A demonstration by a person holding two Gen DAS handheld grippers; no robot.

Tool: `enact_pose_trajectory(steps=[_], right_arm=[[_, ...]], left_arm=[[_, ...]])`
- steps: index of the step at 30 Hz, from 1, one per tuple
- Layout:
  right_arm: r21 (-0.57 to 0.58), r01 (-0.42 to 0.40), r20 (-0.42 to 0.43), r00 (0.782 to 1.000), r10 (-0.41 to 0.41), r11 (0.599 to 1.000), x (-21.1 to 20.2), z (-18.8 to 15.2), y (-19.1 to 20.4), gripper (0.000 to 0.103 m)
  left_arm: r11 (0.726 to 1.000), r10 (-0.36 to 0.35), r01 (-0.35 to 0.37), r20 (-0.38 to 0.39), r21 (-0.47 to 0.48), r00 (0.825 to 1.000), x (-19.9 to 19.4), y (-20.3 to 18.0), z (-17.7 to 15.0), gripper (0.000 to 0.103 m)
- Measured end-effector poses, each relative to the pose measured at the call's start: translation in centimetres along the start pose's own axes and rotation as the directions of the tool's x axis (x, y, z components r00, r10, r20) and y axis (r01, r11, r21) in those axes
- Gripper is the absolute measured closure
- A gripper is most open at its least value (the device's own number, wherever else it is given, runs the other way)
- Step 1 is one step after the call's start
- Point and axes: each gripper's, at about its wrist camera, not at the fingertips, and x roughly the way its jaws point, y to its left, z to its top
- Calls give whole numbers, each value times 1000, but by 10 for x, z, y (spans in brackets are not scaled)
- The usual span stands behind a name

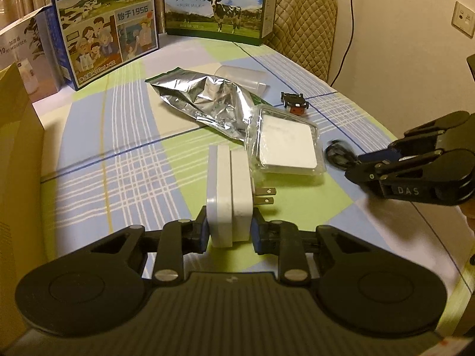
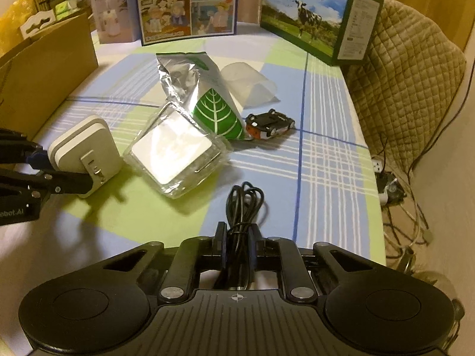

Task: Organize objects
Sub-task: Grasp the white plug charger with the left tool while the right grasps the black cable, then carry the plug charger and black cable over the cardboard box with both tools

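Checked cloth covers the surface (image 1: 124, 154), milk boxes at its far edge. Little looks sorted yet. Left gripper (image 1: 228, 231) has its fingers clamped on the white plug (image 1: 228, 195), just nearer than the clear case (image 1: 285, 142); right gripper (image 2: 237, 237) pinches the coiled cable (image 2: 243, 204) beside that case. Foil bag (image 2: 204, 98), cup (image 2: 246, 83) and toy car (image 2: 270, 124) lie loose beyond the case.

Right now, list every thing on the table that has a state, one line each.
Left tool: shut on the charger.
Charger: gripped, prongs folded out.
Right tool: shut on the cable.
Cable: coiled, gripped.
Foil bag: torn open, crumpled, lying flat.
Clear pack: closed, white square inside, tilted against the bag.
Cup: on its side.
Toy car: upside down.
Milk boxes: upright.
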Motion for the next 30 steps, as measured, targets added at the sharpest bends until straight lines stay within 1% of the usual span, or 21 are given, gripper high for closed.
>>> enact_pose_trajectory(steps=[4, 8, 11, 15, 24, 30], right_arm=[[22, 0, -13, 1000, 1, 1000, -7, -5, 4, 92], [90, -15, -6, 1000, 16, 996, -21, -8, 4, 92], [129, -30, 7, 1000, 29, 991, -34, -8, 6, 92], [140, -37, 35, 999, 32, 989, -55, -5, 14, 92], [140, -55, 126, 991, 37, 989, -113, 10, 35, 92], [144, -66, 174, 984, 40, 987, -150, 11, 53, 92]], left_arm=[[1000, 0, 0, -9, -18, 1000, -5, 1, -4, 81], [999, 3, -4, -18, -33, 1000, -13, 3, -8, 81], [999, 7, -7, -19, -43, 1000, -22, 4, -12, 81], [999, 16, -16, -6, -52, 1000, -39, 4, -13, 81], [996, 38, -34, 49, -81, 998, -93, 6, -7, 81], [994, 48, -39, 89, -102, 995, -133, 6, -7, 81]])
